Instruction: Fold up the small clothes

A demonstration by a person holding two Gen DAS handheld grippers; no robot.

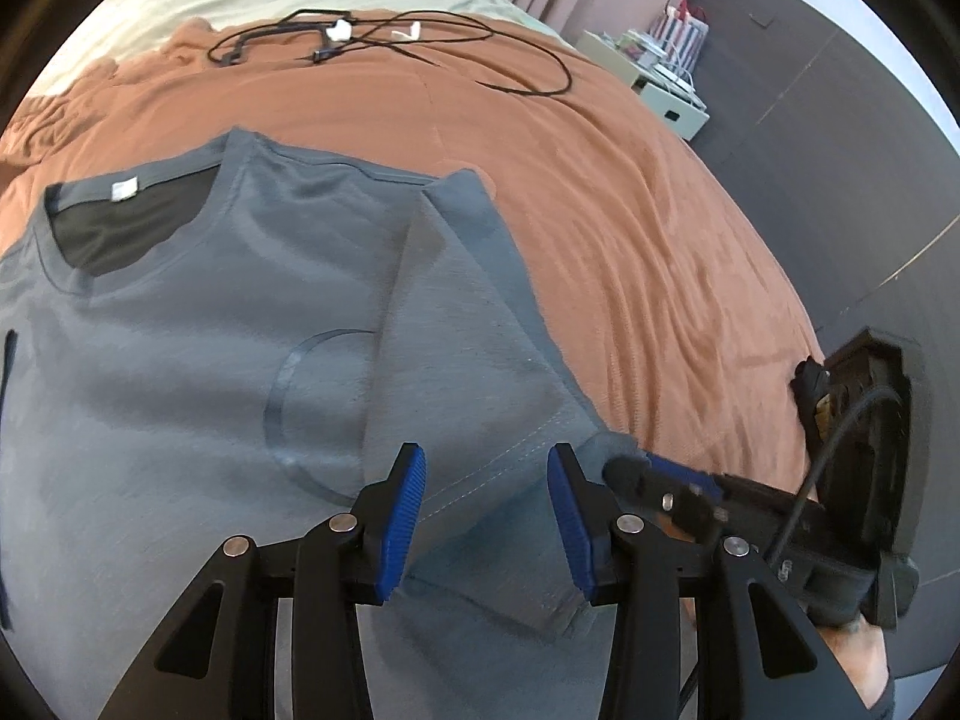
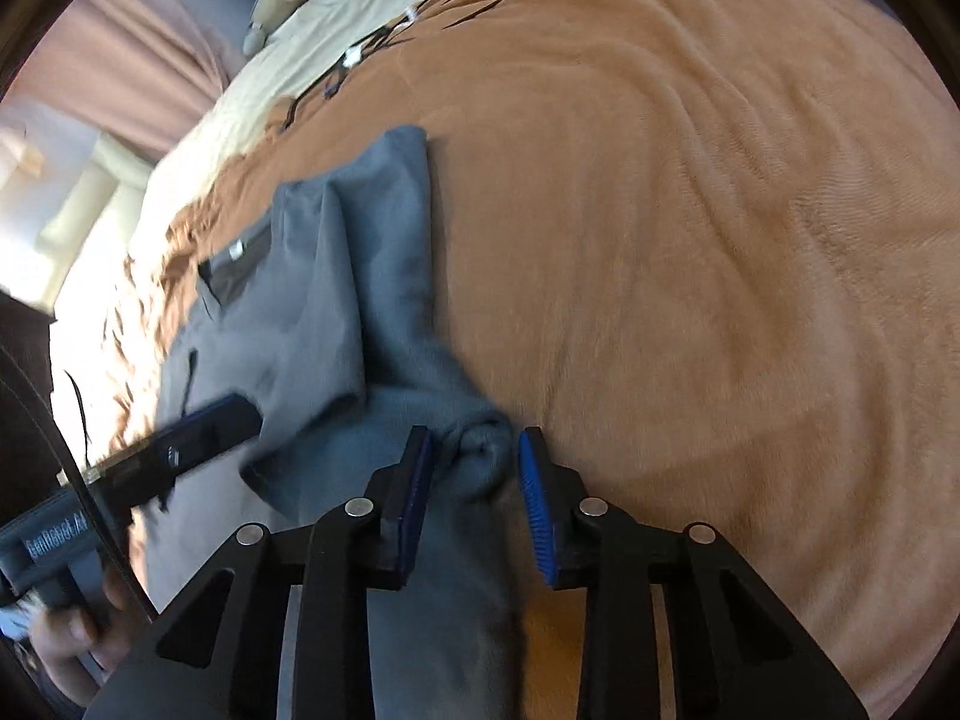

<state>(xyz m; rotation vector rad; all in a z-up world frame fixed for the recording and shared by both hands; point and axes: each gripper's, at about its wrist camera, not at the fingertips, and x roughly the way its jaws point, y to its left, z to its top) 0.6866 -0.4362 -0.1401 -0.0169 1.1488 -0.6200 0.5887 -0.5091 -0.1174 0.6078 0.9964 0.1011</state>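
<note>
A grey T-shirt (image 1: 180, 324) lies on the bed's orange blanket (image 1: 630, 192), collar away from the cameras, with one sleeve and side panel folded inward over the chest. The left hand-held gripper (image 1: 487, 516) hovers over that folded panel's hemmed lower edge, its blue pads (image 1: 403, 525) spread apart with nothing between them. The right hand-held gripper (image 2: 475, 495) is also spread wide, straddling a bunched corner of the shirt's outer edge without pinching it. In the left view its tip shows just beside the left gripper, at the shirt's edge. Beyond that folded edge the blanket runs bare and wrinkled, giving wide free room. Black cables (image 1: 384, 42) lie far up the bed, well apart from the shirt.
</note>
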